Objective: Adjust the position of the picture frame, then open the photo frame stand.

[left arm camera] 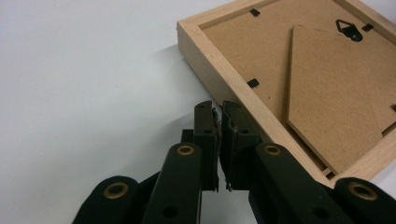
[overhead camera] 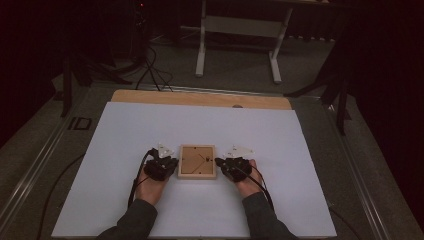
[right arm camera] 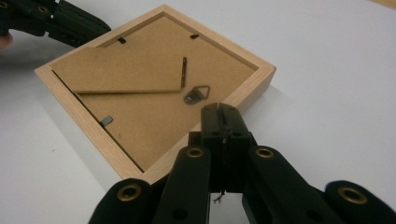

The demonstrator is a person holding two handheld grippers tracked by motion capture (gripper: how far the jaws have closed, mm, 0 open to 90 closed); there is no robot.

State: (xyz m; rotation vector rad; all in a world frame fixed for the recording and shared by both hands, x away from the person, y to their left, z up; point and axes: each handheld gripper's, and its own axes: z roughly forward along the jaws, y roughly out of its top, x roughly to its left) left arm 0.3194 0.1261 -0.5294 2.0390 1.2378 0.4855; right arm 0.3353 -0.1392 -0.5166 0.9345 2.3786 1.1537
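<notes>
Two grippers are flanking the wooden picture frame (overhead camera: pixel 198 161), which is lying face down near the table's (overhead camera: pixel 125 130) near-edge middle. Your left gripper (left arm camera: pixel 217 122) and right gripper (right arm camera: pixel 221 117) are both resting clenched and empty against its sides; nothing looks lifted or opened yet.

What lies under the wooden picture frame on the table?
The wooden picture frame lies face down on a white sheet, its brown backing board upward. The frame covers its front side and anything beneath it, so those cannot be seen.
</notes>
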